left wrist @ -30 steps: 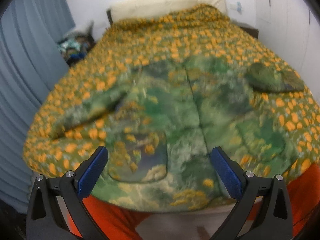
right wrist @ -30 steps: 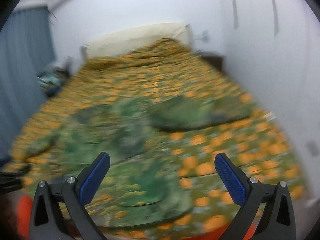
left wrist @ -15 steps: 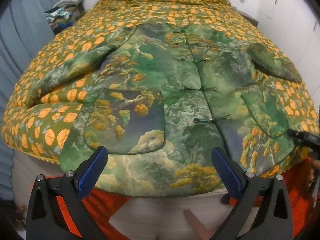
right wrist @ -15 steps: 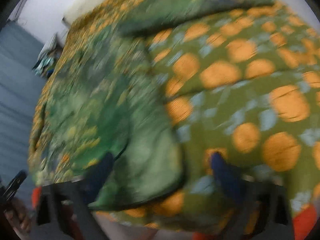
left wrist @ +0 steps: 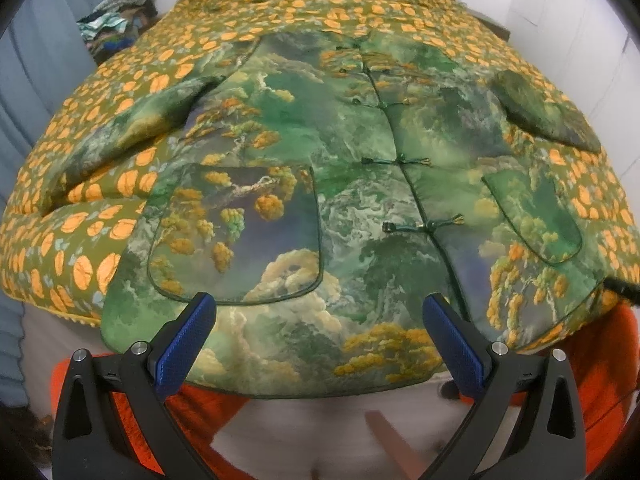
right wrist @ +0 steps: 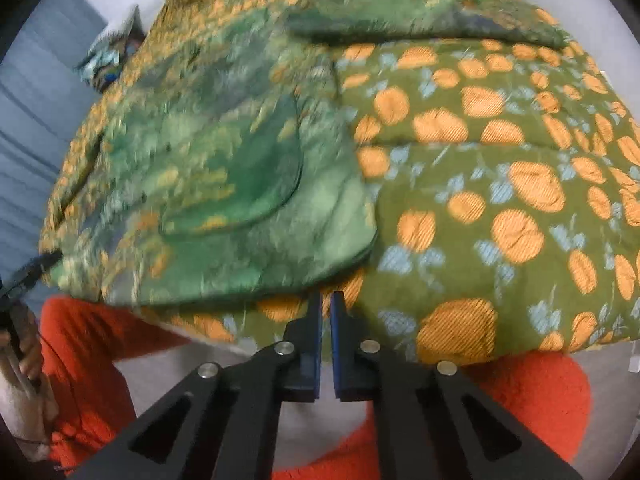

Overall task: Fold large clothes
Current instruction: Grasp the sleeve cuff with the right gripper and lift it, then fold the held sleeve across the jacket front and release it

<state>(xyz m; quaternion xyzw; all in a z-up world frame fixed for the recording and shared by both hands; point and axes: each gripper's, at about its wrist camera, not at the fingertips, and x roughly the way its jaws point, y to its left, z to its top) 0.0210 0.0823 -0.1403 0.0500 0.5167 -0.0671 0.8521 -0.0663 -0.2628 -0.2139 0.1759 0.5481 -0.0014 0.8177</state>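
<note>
A large green jacket with a painted landscape print lies flat and face up on the bed, hem toward me, both sleeves spread outward. It has knot buttons down the front and two patch pockets. My left gripper is open and empty, just above the hem near the jacket's left pocket. In the right wrist view the jacket's hem corner lies just ahead of my right gripper, whose jaws are closed together with nothing visibly between them, at the bed's front edge.
The bed is covered by an olive quilt with orange spots, also in the right wrist view. An orange blanket hangs below the bed edge. A pile of clothes sits at the far left by blue curtains.
Both grippers moved down and closer to the jacket's hem. My right gripper went from open to closed at the hem's right corner. The jacket itself lies as before.
</note>
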